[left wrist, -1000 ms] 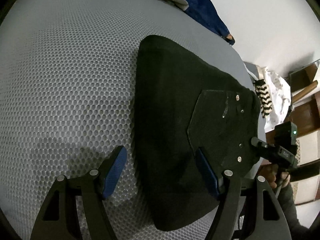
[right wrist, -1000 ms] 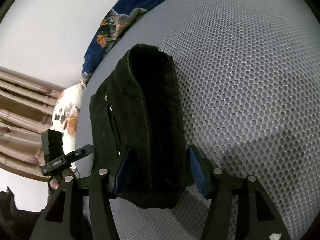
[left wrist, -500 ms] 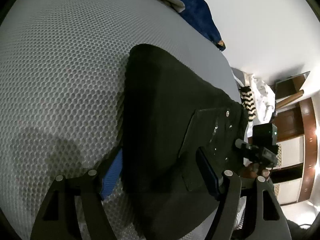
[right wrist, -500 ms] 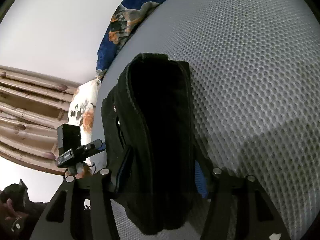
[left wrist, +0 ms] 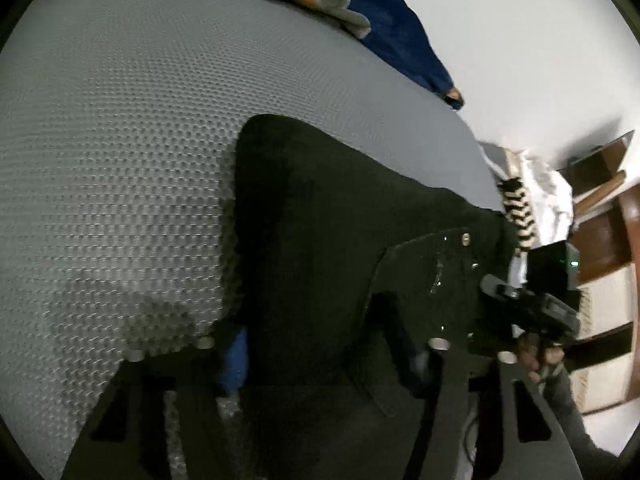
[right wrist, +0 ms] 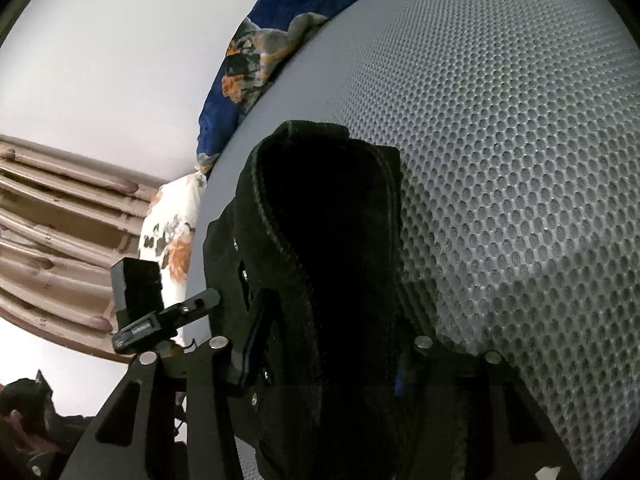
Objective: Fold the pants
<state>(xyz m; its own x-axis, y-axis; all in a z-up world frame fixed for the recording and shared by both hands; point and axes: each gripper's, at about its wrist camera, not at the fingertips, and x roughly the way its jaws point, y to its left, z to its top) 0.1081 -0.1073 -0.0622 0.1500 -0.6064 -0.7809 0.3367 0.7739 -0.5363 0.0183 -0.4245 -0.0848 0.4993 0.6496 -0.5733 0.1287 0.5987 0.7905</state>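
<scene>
Through my left wrist camera, the folded black pants [left wrist: 340, 248] lay on a grey honeycomb-mesh mattress [left wrist: 120, 140] that filled most of the view. My left gripper [left wrist: 328, 360] straddled their near edge: the left blue-padded finger [left wrist: 234, 356] pressed against the cloth's side, while the other was sunk in the dark fabric, so the fingers looked clenched on the pants. A back pocket with small metal rivets faced up toward the right. Beyond it I saw my right gripper [left wrist: 532, 300] — black, with a green light — at the pants' far edge. At the top of the mattress sat a navy blanket [left wrist: 392, 28] with orange and grey patches, against a plain white wall [left wrist: 520, 40]. To the right were a white cloth heap, a black-and-cream striped piece [left wrist: 518, 212], and brown wooden furniture [left wrist: 600, 236].

Through my right wrist camera, the pants [right wrist: 328, 260] rose as a thick folded bundle between my right gripper's [right wrist: 324, 360] fingers; both blue pads were nearly buried in the cloth, so these fingers too seemed clamped on the pants. The mesh mattress [right wrist: 520, 160] spread away to the right. The navy blanket [right wrist: 248, 72] lay along its far edge, a white floral pillow [right wrist: 172, 236] sat at the left beside it, and brown pleated curtains [right wrist: 52, 220] hung below the white wall [right wrist: 120, 40]. My left gripper [right wrist: 160, 316] showed at the pants' left edge.
</scene>
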